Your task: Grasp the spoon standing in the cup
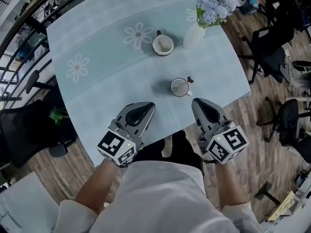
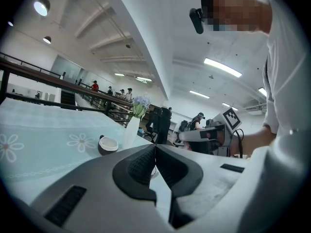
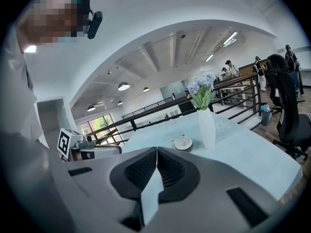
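A small white cup (image 1: 180, 87) stands on the pale teal tablecloth (image 1: 107, 91) near the table's front edge. A light spoon leans inside it, and a dark piece (image 1: 189, 79) sticks out at its right rim. My left gripper (image 1: 148, 106) rests shut at the front edge, left of and nearer than the cup, holding nothing. My right gripper (image 1: 197, 102), also shut and holding nothing, sits just below and right of the cup. In both gripper views the closed jaws hide this cup almost fully. The left gripper (image 2: 155, 147) and right gripper (image 3: 156, 149) show pads pressed together.
A second white cup (image 1: 163, 44) (image 2: 108, 144) (image 3: 183, 142) stands farther back. Right of it is a white vase (image 1: 194, 35) (image 3: 207, 127) of pale blue flowers (image 1: 214, 6). Black office chairs (image 1: 272, 57) stand right of the table, another chair (image 1: 24, 130) to the left.
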{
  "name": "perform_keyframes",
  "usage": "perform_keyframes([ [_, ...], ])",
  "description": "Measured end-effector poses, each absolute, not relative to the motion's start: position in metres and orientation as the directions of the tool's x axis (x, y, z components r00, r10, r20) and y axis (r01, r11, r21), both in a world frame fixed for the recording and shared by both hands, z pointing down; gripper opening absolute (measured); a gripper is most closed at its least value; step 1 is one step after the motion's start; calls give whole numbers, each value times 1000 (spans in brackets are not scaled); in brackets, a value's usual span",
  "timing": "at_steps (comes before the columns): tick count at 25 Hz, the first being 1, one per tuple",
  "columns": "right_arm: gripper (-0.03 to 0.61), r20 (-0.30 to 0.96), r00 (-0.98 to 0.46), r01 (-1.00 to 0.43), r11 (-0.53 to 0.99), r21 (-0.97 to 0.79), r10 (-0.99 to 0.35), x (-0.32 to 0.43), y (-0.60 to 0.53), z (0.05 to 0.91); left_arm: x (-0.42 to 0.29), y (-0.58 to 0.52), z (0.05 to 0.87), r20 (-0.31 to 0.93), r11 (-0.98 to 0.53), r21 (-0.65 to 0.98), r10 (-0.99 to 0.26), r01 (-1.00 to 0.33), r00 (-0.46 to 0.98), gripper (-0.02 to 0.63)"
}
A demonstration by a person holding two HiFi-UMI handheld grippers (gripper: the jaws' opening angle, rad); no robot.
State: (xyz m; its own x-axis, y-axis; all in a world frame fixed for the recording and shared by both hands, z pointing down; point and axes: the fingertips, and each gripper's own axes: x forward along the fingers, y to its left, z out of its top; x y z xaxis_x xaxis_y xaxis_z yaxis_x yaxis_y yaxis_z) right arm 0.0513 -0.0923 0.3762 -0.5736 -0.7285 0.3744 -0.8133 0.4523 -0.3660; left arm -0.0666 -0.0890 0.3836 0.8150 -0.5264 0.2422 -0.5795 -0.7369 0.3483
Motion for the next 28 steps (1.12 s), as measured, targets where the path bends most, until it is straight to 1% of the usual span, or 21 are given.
perform_keyframes([
  [14, 21, 394, -637, -770, 531, -353, -662, 77, -147, 414, -39, -116, 417, 304, -662, 358, -585, -659, 752, 20],
  [28, 23, 420, -677, -736, 578, -352, -604, 84, -171, 455, -36, -132, 446, 339, -588, 367, -637, -721, 692, 20],
])
